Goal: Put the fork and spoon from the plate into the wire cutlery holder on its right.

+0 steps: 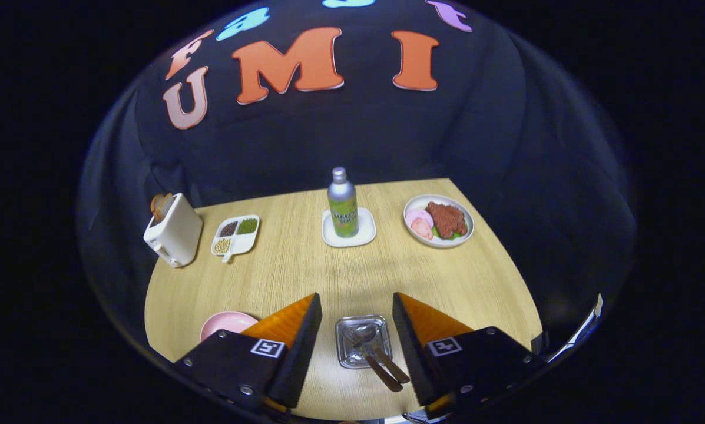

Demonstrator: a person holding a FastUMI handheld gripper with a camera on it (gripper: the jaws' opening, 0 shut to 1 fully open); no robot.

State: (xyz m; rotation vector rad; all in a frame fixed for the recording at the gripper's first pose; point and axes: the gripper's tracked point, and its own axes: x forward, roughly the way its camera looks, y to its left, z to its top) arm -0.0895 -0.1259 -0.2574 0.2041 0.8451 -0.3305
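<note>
Gripper view: the gripper (pixel 357 321) hangs wide open and empty above a wooden table (pixel 305 271). Between its orange fingers (pixel 287 321) sits a small square metal plate (pixel 364 340), holding the fork (pixel 367 353) and spoon (pixel 379 352), handles toward the camera. Beyond the plate stands a bottle (pixel 343 203); a pink dish (pixel 227 322) lies left.

A white toaster (pixel 174 235) is standing near a divided dish of beans (pixel 235 235). A bottle (pixel 343 203) is standing upright on a small white tray (pixel 361 235). A plate of food (pixel 439 221) is lying well apart, and a pink dish (pixel 226 323) is sitting on the wooden table (pixel 305 271).
</note>
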